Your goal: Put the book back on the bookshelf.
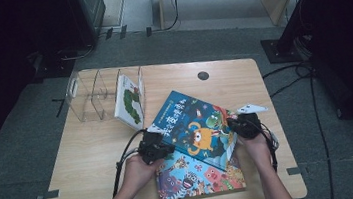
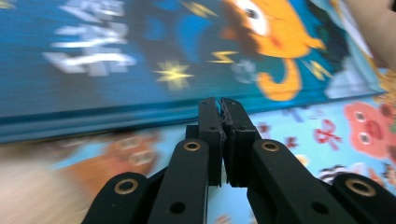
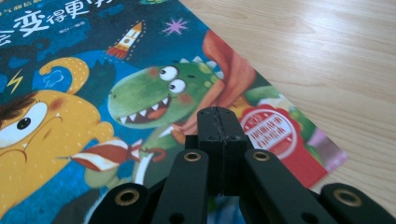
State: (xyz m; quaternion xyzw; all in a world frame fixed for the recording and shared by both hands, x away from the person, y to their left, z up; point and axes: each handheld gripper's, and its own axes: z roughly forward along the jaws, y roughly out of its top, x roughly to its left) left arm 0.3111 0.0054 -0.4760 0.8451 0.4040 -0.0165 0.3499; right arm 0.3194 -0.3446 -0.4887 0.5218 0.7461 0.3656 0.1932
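Observation:
A dark blue picture book [image 1: 195, 122] with an orange monster and a green dinosaur lies askew on a light blue picture book [image 1: 199, 180] near the table's front. My left gripper [image 1: 169, 150] is at the blue book's left edge. In the left gripper view its jaws [image 2: 220, 106] are shut and empty, tips right at the blue book's [image 2: 140, 46] thick edge, above the lower book [image 2: 327, 135]. My right gripper [image 1: 231, 123] is at the blue book's right side. In the right gripper view it is shut [image 3: 218, 113], hovering over the cover [image 3: 93, 93] by the dinosaur.
A clear acrylic book rack [image 1: 91, 96] stands at the table's back left, with a white caterpillar book [image 1: 129, 102] leaning in its right slot. Bare wooden table [image 1: 95, 159] spreads to the left of the books. Cables lie on the floor at the right.

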